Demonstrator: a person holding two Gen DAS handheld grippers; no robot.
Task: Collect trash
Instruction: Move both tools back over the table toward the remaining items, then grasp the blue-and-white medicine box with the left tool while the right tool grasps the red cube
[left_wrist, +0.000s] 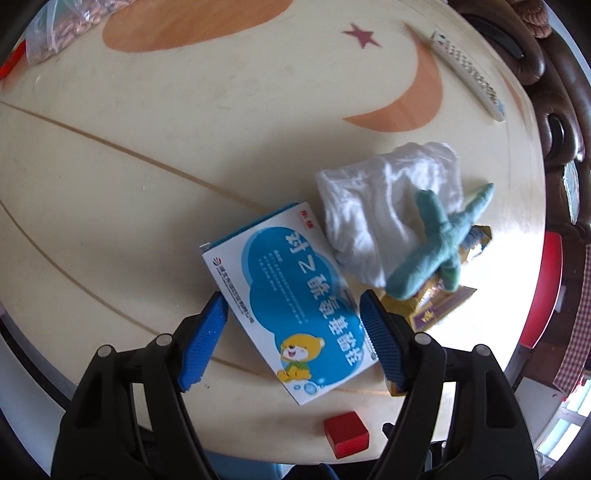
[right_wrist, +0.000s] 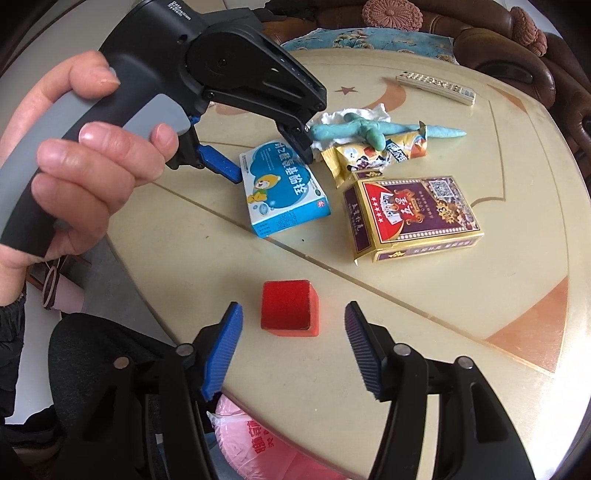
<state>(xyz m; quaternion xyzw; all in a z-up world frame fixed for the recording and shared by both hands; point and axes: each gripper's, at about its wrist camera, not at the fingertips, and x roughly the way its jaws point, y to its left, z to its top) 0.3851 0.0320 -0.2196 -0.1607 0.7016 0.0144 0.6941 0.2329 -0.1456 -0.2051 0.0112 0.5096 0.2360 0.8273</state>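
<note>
Over the medicine box (left_wrist: 291, 299) the left tongs (left_wrist: 291, 317) point down, agape — right tongs (right_wrist: 293, 332) straddle the red block (right_wrist: 290, 308), unclosed.

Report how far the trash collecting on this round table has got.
Done: nothing visibly collected. In hand: the left gripper stands open astride the blue-and-white medicine box; the right gripper open around the red cube. Left: crumpled white tissue, yellow snack wrapper, purple card box.

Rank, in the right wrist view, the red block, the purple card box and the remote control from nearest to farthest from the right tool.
1. Red block: between the open fingers of the right tool.
2. Purple card box: mid-table, to the right.
3. Remote control: at the far edge.
</note>
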